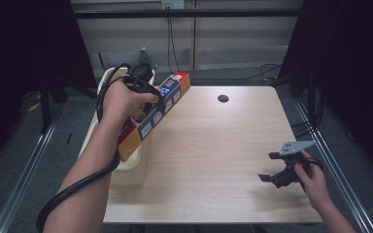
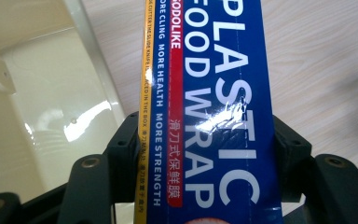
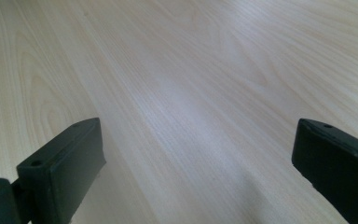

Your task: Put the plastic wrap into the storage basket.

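Note:
A long blue, orange and yellow plastic wrap box [image 1: 156, 115] hangs tilted over the right rim of a cream bin [image 1: 135, 162] at the table's left. My left gripper [image 1: 149, 96] is shut on the box near its middle. In the left gripper view the box [image 2: 209, 107] reads "PLASTIC FOOD WRAP" and runs up between the black jaws, with the bin's inside [image 2: 51, 116] at left. My right gripper [image 1: 271, 167] rests low over the table's right front, open, with nothing between its fingers [image 3: 60, 163].
The light wooden table [image 1: 213, 145] has a small dark round hole [image 1: 223, 98] near its far edge. Black curtains flank both sides, and cables trail across the floor behind the table.

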### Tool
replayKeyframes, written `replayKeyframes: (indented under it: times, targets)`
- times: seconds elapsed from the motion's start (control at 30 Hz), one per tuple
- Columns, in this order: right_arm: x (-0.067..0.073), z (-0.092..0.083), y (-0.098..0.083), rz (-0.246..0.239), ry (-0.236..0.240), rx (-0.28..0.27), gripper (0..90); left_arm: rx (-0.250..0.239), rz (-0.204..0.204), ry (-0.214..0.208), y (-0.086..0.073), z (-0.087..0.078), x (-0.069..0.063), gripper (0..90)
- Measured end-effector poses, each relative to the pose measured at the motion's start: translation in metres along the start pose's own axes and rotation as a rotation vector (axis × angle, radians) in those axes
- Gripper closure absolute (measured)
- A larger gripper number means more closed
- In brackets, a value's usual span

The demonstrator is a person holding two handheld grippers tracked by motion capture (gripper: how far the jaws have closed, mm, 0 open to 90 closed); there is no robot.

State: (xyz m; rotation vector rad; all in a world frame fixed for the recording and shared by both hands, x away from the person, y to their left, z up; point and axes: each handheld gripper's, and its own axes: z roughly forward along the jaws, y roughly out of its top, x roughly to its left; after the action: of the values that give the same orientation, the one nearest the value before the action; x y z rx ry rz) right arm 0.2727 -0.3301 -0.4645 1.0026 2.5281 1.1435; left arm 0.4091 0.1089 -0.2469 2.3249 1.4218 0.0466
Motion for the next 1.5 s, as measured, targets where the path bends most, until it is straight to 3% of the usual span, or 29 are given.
replayKeyframes:
  times: [0.4, 0.77, 1.17, 1.2, 1.5]
  targets:
    - [0.001, 0.000, 0.001, -0.006, -0.006, -0.001, 1.9, -0.014, -0.045, 0.028, -0.006, -0.016, 0.012, 40.7]
    - [0.001, 0.000, 0.002, -0.008, -0.006, 0.001, 1.9, -0.026, -0.091, 0.047, -0.010, -0.021, 0.022, 40.7]
    - [0.001, 0.000, 0.001, -0.004, -0.004, -0.003, 1.9, -0.037, -0.111, 0.065, -0.014, -0.027, 0.032, 40.6]
    - [0.001, 0.000, 0.001, -0.007, -0.011, -0.002, 1.9, -0.045, -0.129, 0.064, -0.015, -0.028, 0.033, 40.6]
    - [0.001, 0.000, 0.002, -0.007, -0.011, -0.002, 1.9, -0.052, -0.160, 0.078, -0.017, -0.032, 0.039, 40.6]
